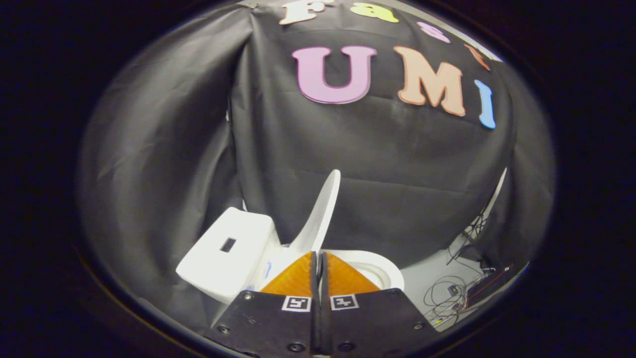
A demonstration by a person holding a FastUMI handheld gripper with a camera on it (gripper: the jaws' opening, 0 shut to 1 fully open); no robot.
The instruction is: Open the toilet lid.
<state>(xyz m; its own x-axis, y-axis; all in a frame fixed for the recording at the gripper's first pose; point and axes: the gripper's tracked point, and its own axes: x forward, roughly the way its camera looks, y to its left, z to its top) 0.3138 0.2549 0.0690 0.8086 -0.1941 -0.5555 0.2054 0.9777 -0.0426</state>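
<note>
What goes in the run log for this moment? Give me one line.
lid: raised, upright | claw: shut, empty, just before lid base | toilet bowl: exposed | tank: beside lid | cables: on floor

1. The toilet lid (320, 214) is standing raised just ahead of the closed gripper (319, 256), blocking the straight path.
2. Left of the lid, the tank (231, 251) is crowding the way.
3. Right of the lid, the seat ring (380, 266) is lying uncovered, with loose cables (449, 293) lying on the floor beyond it.

Near part of the toilet bowl (377, 266) hidden behind the closed gripper (319, 258), lid (320, 214) base likewise, floor cables (454, 293) too small to tell
</note>
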